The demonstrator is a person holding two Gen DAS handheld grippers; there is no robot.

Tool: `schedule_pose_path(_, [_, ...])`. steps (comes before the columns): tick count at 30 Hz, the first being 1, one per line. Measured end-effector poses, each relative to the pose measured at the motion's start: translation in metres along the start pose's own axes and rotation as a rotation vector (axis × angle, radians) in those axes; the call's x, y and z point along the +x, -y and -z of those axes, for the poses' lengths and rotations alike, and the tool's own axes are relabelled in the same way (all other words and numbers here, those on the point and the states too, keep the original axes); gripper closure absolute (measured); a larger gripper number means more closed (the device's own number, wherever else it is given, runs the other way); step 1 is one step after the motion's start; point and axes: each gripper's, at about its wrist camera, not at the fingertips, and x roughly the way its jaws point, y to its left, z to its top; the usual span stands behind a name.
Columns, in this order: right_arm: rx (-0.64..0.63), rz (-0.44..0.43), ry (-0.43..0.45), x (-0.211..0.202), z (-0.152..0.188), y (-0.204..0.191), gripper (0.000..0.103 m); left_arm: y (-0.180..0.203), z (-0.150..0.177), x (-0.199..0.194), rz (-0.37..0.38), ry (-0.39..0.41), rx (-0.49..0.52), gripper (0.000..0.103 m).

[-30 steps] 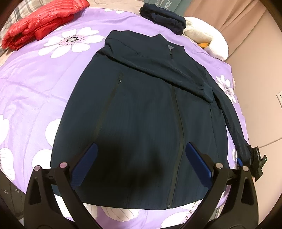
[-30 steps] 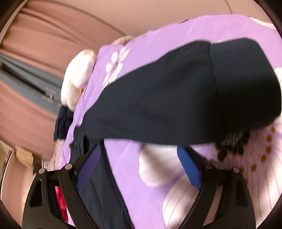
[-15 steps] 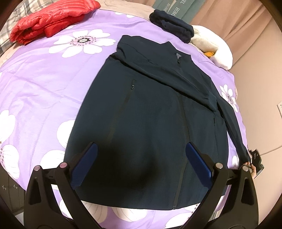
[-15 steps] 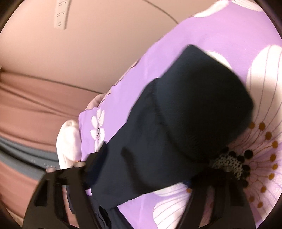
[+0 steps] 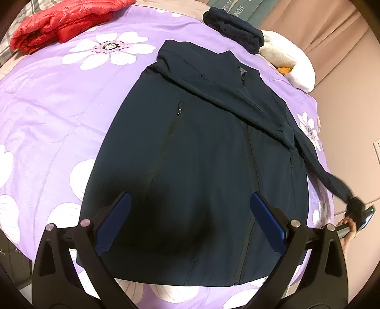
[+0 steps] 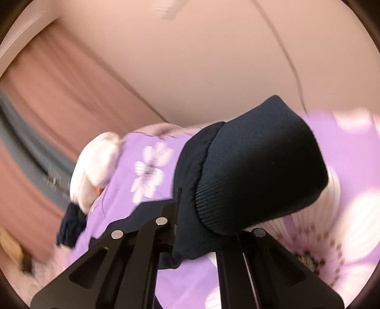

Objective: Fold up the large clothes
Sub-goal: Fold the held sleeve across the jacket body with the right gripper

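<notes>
Lying flat and zipped on the purple floral bedspread, the navy jacket has one sleeve folded across its chest. The left gripper hovers above its hem with jaws spread wide and nothing between them. The right gripper has just closed its jaws and now pinches the ribbed cuff of the other sleeve, lifted off the bed at the jacket's far side. A red puffer jacket, a folded navy garment and a white plush toy sit at the bed's far edge. Grey cushions behind show partial lettering, "HOM".
</notes>
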Motion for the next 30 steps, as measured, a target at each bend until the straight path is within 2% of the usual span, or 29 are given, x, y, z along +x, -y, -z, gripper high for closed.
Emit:
schedule_pose_path(2, [-0.152, -0.019, 0.028, -0.008, -0.007, -0.039, 0.098, 0.0, -0.001, 0.002, 0.006, -0.002, -0.001, 0.002])
schedule_pose_path(6, [-0.352, -0.053, 0.042, -0.007, -0.007, -0.106, 0.098, -0.002, -0.001, 0.005, 0.017, -0.006, -0.006, 0.002])
schedule_pose_path(10, [-0.538, -0.115, 0.016, -0.009, 0.012, -0.174, 0.098, -0.01, 0.001, 0.006, 0.02, -0.009, -0.024, 0.002])
schedule_pose_path(12, [-0.645, -0.133, 0.0, -0.002, 0.03, -0.213, 0.098, -0.015, 0.001, 0.005, 0.02, -0.006, -0.038, 0.002])
schedule_pose_path(15, [-0.88, -0.164, -0.055, 0.002, 0.077, -0.273, 0.099, -0.024, 0.002, 0.004, 0.023, -0.003, -0.059, 0.002])
schedule_pose_path(18, [-1.169, -0.177, -0.098, 0.006, 0.153, -0.325, 0.099, -0.03, 0.002, 0.003, 0.02, -0.003, -0.07, 0.002])
schedule_pose_path(20, [-1.314, -0.181, -0.118, 0.008, 0.2, -0.341, 0.099, -0.033, 0.002, 0.004, 0.016, -0.004, -0.078, 0.002])
schedule_pose_path(21, [-1.413, -0.18, -0.143, 0.012, 0.234, -0.347, 0.098, -0.034, 0.003, 0.004, 0.015, -0.005, -0.081, 0.002])
schedule_pose_path(23, [-1.539, -0.165, -0.175, 0.019, 0.279, -0.347, 0.098, -0.038, 0.003, 0.003, 0.012, -0.005, -0.085, 0.002])
schedule_pose_path(27, [-1.832, -0.091, -0.284, 0.04, 0.365, -0.312, 0.092, -0.044, 0.004, 0.001, 0.001, -0.005, -0.093, 0.002])
schedule_pose_path(29, [-1.906, -0.073, -0.277, 0.039, 0.379, -0.293, 0.084, -0.048, 0.005, 0.001, -0.007, -0.006, -0.098, 0.002])
schedule_pose_path(30, [-1.923, -0.073, -0.276, 0.035, 0.377, -0.284, 0.07, -0.05, 0.005, 0.002, -0.01, -0.008, -0.101, 0.002])
